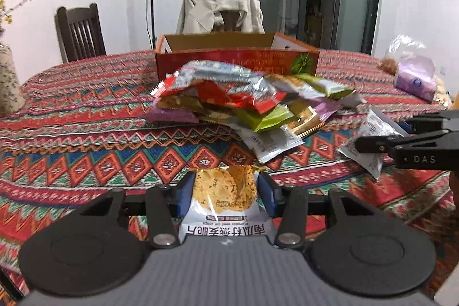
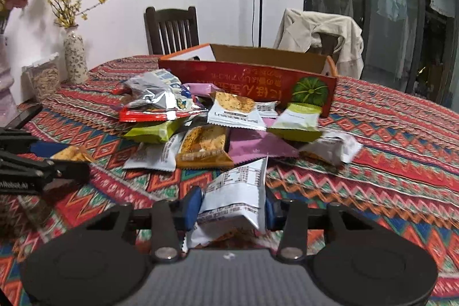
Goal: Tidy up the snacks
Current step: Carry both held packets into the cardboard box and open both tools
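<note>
Left gripper [image 1: 225, 195]: bottom centre of the left wrist view, blue pads clamped on both sides of a pumpkin seed oat crisp packet [image 1: 223, 200]. Packet is a glossy white foil pillow pack with a printed golden, seed-speckled crisp and a serrated top edge; it stands upright between the pads, label upside down to the camera.

Right gripper [image 2: 232, 208]: bottom centre of the right wrist view, blue pads closed on a white snack packet [image 2: 236, 197]. This packet shows its printed back panel with small text, is creased at the lower end and leans slightly to the right.

Snack pile [image 2: 218, 122]: centre of the frame, just beyond both grippers, on the tablecloth. Crinkled foil and plastic sachets overlapping loosely: red-edged silver, lime green, lilac, mustard gold and white.

Cardboard box [image 2: 258, 76]: behind the pile and touching its far edge; shallow, open-topped, red printed outer wall with a green pumpkin picture, plain brown inside.

Tablecloth [image 1: 86, 151]: woven-look fabric in red, teal and orange zigzag and diamond bands.

Vase [image 2: 75, 59]: upper left, ceramic, slim-necked, floral print, holding yellow sprigs.

Wooden chair [image 2: 172, 29]: upper centre, dark, slatted back.
</note>
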Demonstrator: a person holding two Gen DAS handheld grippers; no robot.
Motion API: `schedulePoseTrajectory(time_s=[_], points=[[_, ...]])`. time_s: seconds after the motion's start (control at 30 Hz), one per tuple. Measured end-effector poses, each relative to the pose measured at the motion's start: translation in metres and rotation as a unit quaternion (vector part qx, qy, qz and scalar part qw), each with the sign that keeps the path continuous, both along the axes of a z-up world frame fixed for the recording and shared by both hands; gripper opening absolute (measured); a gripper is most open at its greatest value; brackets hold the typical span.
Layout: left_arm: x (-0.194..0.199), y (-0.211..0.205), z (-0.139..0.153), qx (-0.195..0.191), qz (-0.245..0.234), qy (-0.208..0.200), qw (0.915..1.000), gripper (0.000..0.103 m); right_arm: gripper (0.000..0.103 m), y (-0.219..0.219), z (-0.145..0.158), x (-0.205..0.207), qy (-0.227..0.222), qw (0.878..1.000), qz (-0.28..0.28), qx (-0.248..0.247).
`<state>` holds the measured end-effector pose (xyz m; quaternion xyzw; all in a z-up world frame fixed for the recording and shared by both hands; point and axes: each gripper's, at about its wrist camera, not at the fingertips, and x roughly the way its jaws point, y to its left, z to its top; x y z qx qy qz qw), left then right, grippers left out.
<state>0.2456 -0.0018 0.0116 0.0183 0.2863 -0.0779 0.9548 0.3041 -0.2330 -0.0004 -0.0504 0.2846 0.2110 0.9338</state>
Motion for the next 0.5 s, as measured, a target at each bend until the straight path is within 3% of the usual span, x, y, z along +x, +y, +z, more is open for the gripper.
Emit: schedulePoseTrajectory(time_s=[0.23, 0.37, 0.5], points=[[-0.026, 0.000, 0.019, -0.009, 0.026, -0.021, 0.9994, 0.049, 0.041, -0.029, 0.018, -0.045, -0.028, 0.999, -0.013, 0.028], [-0.025, 0.000, 0.027, 0.000, 0.036, -0.031, 0.9989, 0.049, 0.041, -0.037, 0.025, -0.057, -0.041, 0.998, -0.011, 0.042], [-0.011, 0.006, 0.058, 0.000, 0.027, -0.064, 0.9976, 0.049, 0.041, -0.043, 0.042, -0.060, -0.062, 0.997, 0.000, 0.054]])
